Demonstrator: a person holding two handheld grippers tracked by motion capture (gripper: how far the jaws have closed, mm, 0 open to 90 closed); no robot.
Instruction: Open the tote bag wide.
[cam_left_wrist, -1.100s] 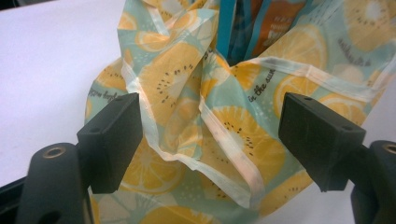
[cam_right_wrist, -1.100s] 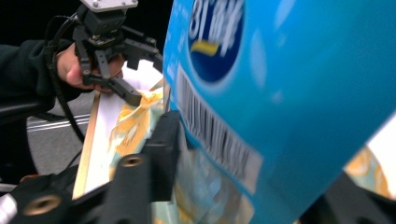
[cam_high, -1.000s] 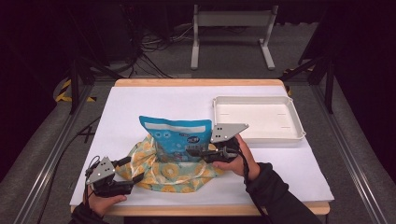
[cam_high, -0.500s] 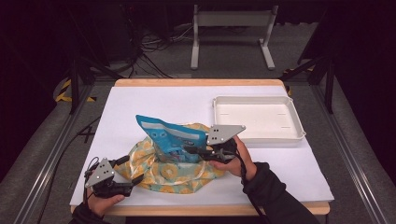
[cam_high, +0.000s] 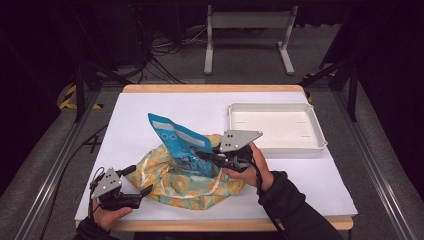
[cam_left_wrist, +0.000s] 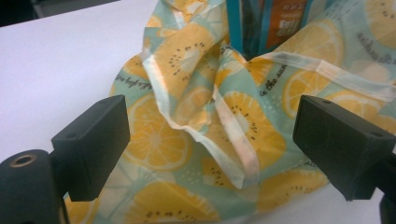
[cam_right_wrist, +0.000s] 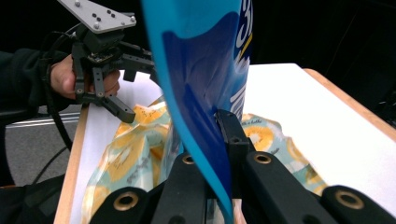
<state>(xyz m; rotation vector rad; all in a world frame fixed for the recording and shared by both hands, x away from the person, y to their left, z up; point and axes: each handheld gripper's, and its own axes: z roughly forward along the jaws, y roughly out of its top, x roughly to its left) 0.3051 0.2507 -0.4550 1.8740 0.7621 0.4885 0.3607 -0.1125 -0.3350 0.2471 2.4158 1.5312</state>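
The pouch (cam_high: 172, 137) stood tilted, its lower end inside the lemon-print bag (cam_high: 185, 182), which lay crumpled near the front edge of the table (cam_high: 150, 110). Your right gripper (cam_high: 207, 156) was clamped on the pouch's edge just above the bag's mouth; its jaws had just been closing, and in the right gripper view the blue film (cam_right_wrist: 205, 93) sat pinched between them. Your left gripper (cam_high: 145, 192) rested at the bag's left end with its jaws wide apart, having just been opening; the bag's folded rim (cam_left_wrist: 224, 135) lay between them, untouched by either pad. The white tray (cam_high: 320, 137) sat well apart, beyond the bag to the right.
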